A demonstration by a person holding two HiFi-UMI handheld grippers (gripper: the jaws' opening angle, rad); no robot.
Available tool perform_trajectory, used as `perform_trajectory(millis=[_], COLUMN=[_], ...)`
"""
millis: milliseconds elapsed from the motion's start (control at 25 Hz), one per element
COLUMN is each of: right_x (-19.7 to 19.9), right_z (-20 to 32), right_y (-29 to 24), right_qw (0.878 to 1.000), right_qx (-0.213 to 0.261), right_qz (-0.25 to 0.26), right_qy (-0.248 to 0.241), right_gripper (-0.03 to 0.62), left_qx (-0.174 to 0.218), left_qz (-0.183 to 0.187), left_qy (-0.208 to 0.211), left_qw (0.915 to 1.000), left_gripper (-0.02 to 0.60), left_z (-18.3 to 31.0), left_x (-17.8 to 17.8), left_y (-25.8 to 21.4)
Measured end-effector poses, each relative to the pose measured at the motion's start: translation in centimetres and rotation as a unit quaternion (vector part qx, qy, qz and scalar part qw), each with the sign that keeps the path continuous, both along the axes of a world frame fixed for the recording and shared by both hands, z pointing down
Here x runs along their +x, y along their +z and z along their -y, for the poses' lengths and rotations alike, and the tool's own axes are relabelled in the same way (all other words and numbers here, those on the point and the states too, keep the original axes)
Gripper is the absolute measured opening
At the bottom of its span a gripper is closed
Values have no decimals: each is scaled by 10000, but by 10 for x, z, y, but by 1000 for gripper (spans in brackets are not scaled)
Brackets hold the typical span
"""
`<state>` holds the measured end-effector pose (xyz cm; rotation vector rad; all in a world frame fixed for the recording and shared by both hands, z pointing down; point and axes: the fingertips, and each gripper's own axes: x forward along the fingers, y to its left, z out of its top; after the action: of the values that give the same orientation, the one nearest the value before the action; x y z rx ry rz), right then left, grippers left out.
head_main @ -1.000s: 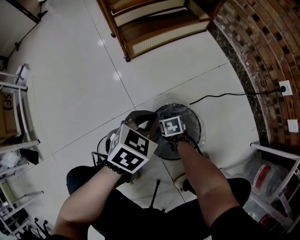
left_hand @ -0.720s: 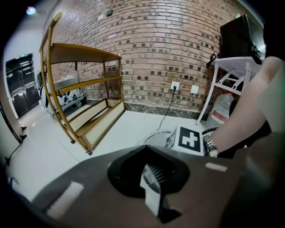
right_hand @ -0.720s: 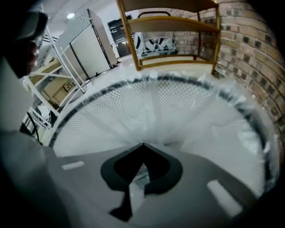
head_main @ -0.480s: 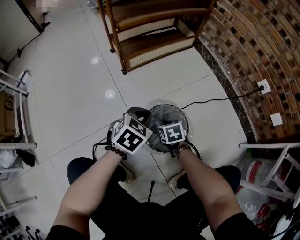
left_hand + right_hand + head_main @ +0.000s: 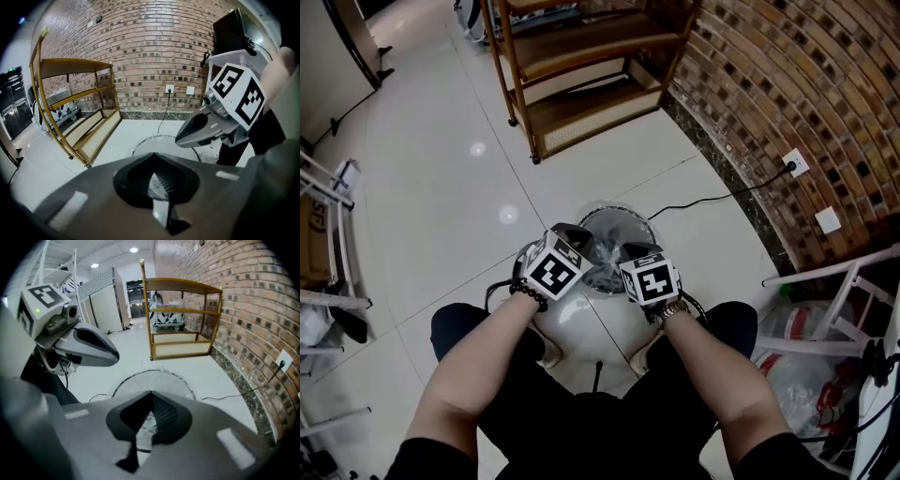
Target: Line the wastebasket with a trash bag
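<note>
White tile floor (image 5: pixel 469 206), brick wall (image 5: pixel 787 84) beyond. Left gripper (image 5: pixel 152 161) and right gripper (image 5: pixel 150 397) lifted higher than second ago, each clamped shut on clear trash bag (image 5: pixel 156 185) film. Wastebasket (image 5: pixel 619 239) left below tips. Bag judged drawn upward; lining unfinished.

This looks like a storeroom or workroom: a glossy white tile floor (image 5: pixel 441 112), a brick wall (image 5: pixel 787 84) with a socket (image 5: pixel 794 162), a wheeled wooden shelf unit (image 5: pixel 581 56), and white metal racks (image 5: pixel 848 281) holding bags.
</note>
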<state>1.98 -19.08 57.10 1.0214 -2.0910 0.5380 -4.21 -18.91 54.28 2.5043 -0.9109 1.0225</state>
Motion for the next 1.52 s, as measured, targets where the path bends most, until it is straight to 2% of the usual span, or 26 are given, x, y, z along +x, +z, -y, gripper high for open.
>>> perform_trajectory(millis=[400, 680, 1320, 1520], right_x=[9, 8, 14, 14], right_z=[-36, -46, -55, -56], right_y=[-16, -23, -37, -36], right_qw=[9994, 9977, 9957, 9954], right_qx=[331, 621, 855, 878], right_qz=[122, 106, 213, 212], right_qy=[-45, -232, -301, -333], right_gripper=[3, 3, 2, 2], left_qx=[333, 532, 662, 656], left_qz=[143, 468, 637, 621], left_qy=[351, 571, 895, 810], left_qw=[9987, 9958, 9917, 9926], left_gripper=[3, 3, 3, 3], left_z=[-36, -52, -67, -62], left_x=[15, 15, 39, 40], left_y=[-12, -11, -4, -3])
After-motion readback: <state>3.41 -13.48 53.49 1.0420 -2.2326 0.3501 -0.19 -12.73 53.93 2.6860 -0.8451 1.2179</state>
